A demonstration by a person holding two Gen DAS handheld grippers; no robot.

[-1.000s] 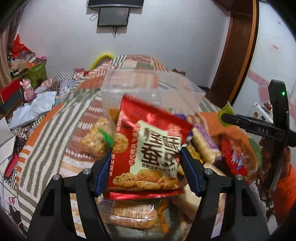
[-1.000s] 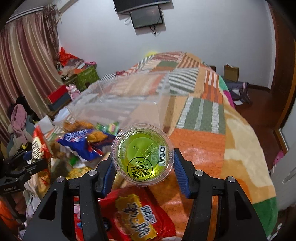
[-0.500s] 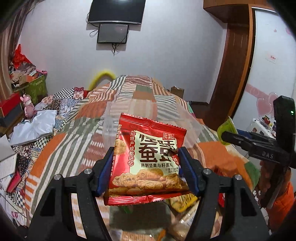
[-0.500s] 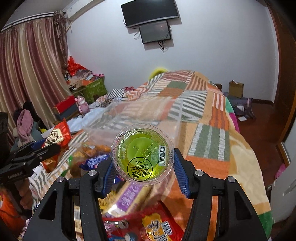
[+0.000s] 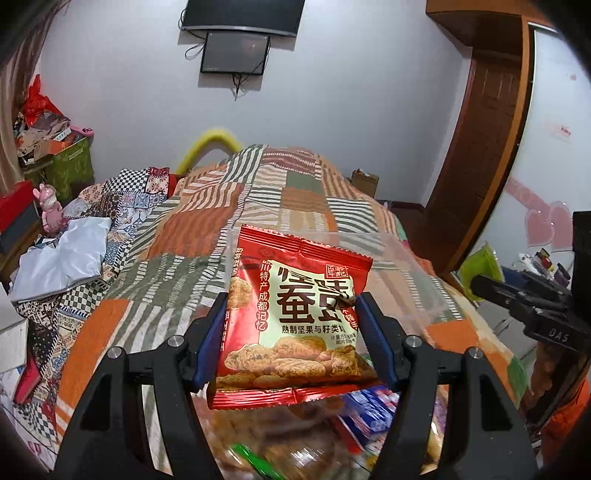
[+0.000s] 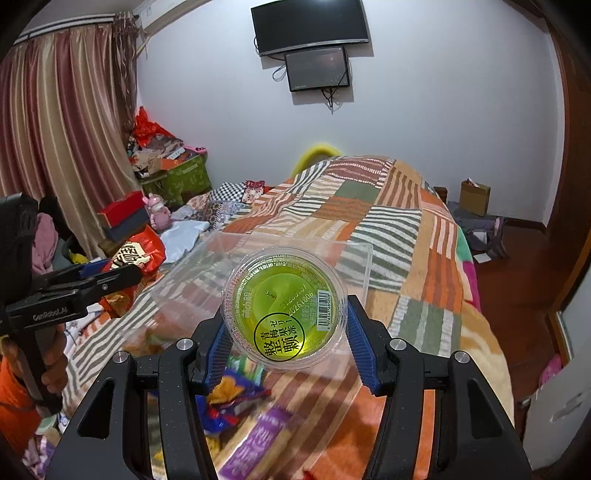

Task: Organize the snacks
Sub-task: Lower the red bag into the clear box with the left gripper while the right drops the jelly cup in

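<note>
— Gripping what, the left gripper (image 5: 291, 328)?
— Red snack packet (image 5: 295, 317), pinched upright above the clear bin (image 6: 280, 258).
— And the right gripper (image 6: 284, 332)?
— Closed on a green jelly cup (image 6: 284, 306), over the bin's near edge — loose snacks (image 6: 236, 402) below, blurred, possibly wafers.

You face a plain white wall (image 6: 424, 110) with a dark television (image 6: 310, 26) mounted high and a smaller dark screen (image 6: 317, 70) just beneath it, cables dangling below. To your left hang striped pinkish-brown curtains (image 6: 62, 129), with cluttered green boxes (image 6: 177, 181) and a red box (image 6: 122, 212) near them. A bed under a striped patchwork blanket (image 5: 291, 188) stretches ahead, a brown wooden door frame (image 5: 484, 122) stands to the right, and the floor (image 6: 517, 280) is dark reddish wood
</note>
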